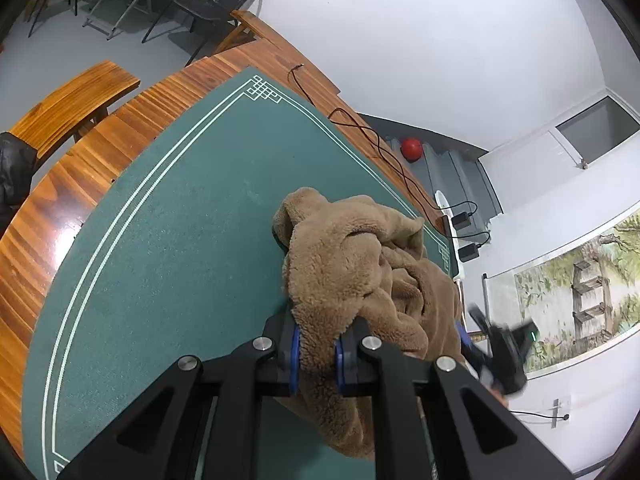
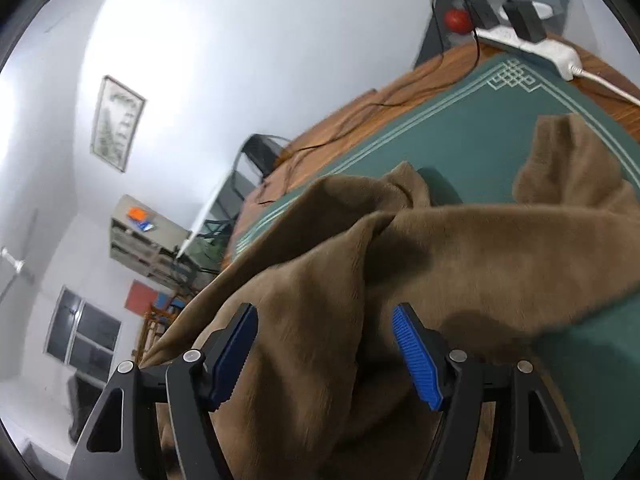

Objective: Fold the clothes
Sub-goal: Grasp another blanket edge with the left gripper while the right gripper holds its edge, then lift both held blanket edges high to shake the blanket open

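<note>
While the brown fleece garment (image 1: 360, 264) lies bunched on the green mat (image 1: 160, 240), the left gripper (image 1: 316, 360) is clamped on a fold of it. The right gripper (image 2: 324, 356) has its fingers apart, cloth draped between them. Only the right view shows the white power strip (image 2: 532, 44) on the wooden table (image 2: 440, 68).

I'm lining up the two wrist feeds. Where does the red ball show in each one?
Left wrist: the red ball sits right of centre in the upper half, beyond the table's far edge.
Right wrist: the red ball is near the top, right of centre, behind the white power strip.
Shared landmark: the knot-pattern corner of the green mat.
</note>
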Available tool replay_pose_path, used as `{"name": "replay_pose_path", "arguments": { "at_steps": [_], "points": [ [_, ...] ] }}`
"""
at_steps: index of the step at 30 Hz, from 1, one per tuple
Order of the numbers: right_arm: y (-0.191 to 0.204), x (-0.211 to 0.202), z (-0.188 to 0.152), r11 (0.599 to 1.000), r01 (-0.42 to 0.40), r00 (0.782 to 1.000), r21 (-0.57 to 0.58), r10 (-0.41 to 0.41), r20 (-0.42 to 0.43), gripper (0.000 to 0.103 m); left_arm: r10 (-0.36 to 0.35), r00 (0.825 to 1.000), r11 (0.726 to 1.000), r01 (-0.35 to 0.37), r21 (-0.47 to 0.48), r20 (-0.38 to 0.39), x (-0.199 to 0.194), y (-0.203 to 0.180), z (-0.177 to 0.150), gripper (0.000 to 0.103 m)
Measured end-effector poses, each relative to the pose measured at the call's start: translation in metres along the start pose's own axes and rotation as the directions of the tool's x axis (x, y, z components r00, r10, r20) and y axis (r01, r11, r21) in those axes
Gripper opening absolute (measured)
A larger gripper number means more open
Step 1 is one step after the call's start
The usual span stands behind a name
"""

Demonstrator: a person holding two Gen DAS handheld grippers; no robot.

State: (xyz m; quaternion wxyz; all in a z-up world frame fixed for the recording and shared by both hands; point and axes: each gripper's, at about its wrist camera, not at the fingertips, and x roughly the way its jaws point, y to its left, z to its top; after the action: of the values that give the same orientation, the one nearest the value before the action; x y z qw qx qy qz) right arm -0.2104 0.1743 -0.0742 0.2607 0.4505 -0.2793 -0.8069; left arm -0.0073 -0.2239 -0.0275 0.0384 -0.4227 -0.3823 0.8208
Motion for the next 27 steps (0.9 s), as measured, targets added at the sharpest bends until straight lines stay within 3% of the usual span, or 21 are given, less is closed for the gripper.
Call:
{"name": "replay_pose_path", "arguments": {
  "at_steps": [3,4,6,8,10,12,14,15,16,19,24,26,27],
  "points": [
    [-0.015,0.032,0.007,0.997,-0.009,0.998,0.074,0.014,-0.068,0.073,-0.009,1.000,1.000,0.009,-0.001,-0.005,-0.001,0.000,0.000,0.014],
    [-0.015,0.046,0.005,0.993,-0.069,0.990,0.099,0.080,-0.114,0.073,-0.014,1.000,1.000,0.014,-0.004,-0.008,-0.001,0.001,0.000,0.014],
    [-0.010,0.058,-0.004,0.988,-0.113,0.979,0.107,0.128,-0.156,0.072,-0.024,1.000,1.000,0.024,-0.012,-0.013,-0.001,0.004,0.001,0.014],
    [-0.008,0.067,-0.012,0.983,-0.145,0.970,0.110,0.163,-0.181,0.061,-0.024,1.000,1.000,0.024,-0.012,-0.014,-0.001,0.006,0.001,0.014],
    [-0.014,0.068,-0.022,0.963,-0.207,0.958,0.171,0.236,-0.166,0.030,-0.029,0.999,1.000,0.029,-0.011,-0.014,-0.001,0.006,0.002,0.014],
    [-0.020,0.063,-0.030,0.926,-0.291,0.938,0.241,0.326,-0.117,0.016,-0.042,0.999,0.999,0.042,-0.008,-0.013,-0.002,0.005,0.003,0.014],
    [-0.017,0.050,-0.037,0.898,-0.362,0.918,0.252,0.390,-0.069,0.014,-0.056,0.998,0.998,0.056,-0.003,-0.010,-0.005,0.003,0.003,0.014],
    [-0.013,0.043,-0.040,0.873,-0.416,0.897,0.255,0.440,-0.042,0.014,-0.061,0.998,0.998,0.061,0.000,-0.007,-0.007,0.001,0.003,0.014],
    [-0.009,0.031,-0.043,0.826,-0.497,0.858,0.266,0.513,0.007,0.014,-0.071,0.997,0.997,0.071,0.002,0.002,-0.011,-0.001,0.003,0.014],
    [0.008,-0.008,-0.044,0.683,-0.688,0.722,0.247,0.677,0.139,0.014,-0.105,0.994,0.994,0.105,0.007,0.038,-0.029,-0.010,0.003,0.014],
    [0.047,-0.096,-0.035,0.566,-0.822,0.565,0.071,0.791,0.236,0.014,-0.197,0.967,0.980,0.197,0.019,0.159,-0.084,-0.027,0.005,0.014],
    [0.059,-0.138,-0.031,0.514,-0.858,0.491,-0.013,0.827,0.273,0.014,-0.218,0.943,0.974,0.225,-0.003,0.251,-0.113,-0.034,0.003,0.014],
    [0.063,-0.158,-0.031,0.497,-0.867,0.465,-0.049,0.839,0.285,0.014,-0.236,0.930,0.969,0.246,0.000,0.283,-0.127,-0.039,0.001,0.014]
  ]
}}
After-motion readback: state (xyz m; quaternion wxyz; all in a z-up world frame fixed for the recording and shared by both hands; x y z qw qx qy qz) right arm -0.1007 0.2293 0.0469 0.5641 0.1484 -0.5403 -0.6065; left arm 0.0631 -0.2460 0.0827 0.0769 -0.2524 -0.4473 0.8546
